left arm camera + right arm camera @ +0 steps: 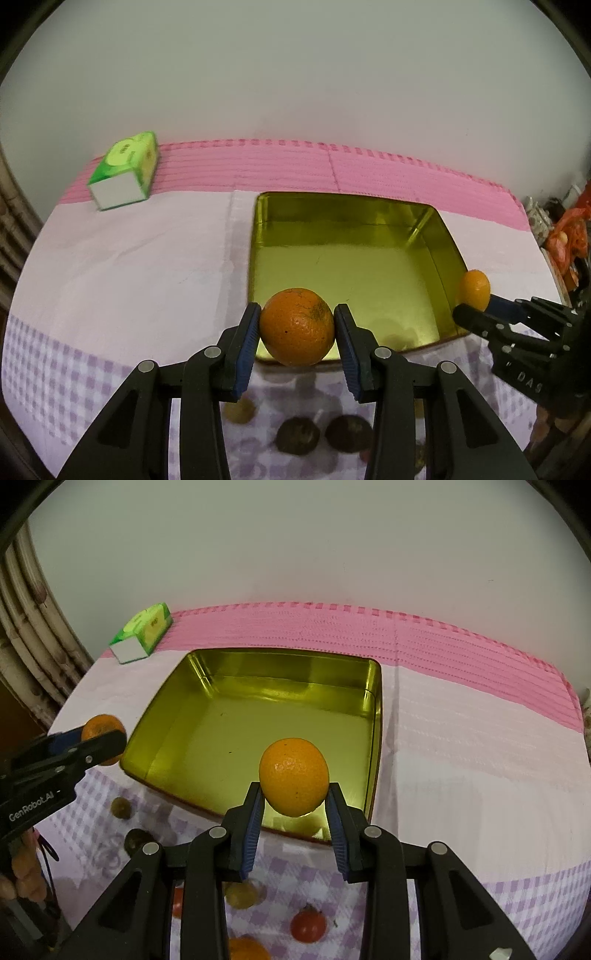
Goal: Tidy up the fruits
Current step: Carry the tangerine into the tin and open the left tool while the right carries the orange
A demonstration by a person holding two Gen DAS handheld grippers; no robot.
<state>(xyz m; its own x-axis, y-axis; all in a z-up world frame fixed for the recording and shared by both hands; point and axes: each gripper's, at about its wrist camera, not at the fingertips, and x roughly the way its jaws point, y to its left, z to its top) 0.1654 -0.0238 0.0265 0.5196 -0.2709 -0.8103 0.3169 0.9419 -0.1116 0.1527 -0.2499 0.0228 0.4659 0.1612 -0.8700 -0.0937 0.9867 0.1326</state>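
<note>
- Well, one gold tin [375, 716] sits on the checked tablecloth [461, 775], nothing lying inside it.
- One green tissue box [123, 171] lies well behind, to the left.
- Two grippers: left gripper [297, 328] clamps a darker orange [296, 326] over the tin's near rim; right gripper [294, 794] pinches a paler orange [293, 776] above the tin.
- Several small fruits lie near the table's front; one red tomato [308, 926] is clear.

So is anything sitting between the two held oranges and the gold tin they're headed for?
Nothing visible. The left gripper grips an orange at the tin's near rim, the right gripper holds a lighter orange above its near edge, and the tin's floor is bare.
</note>
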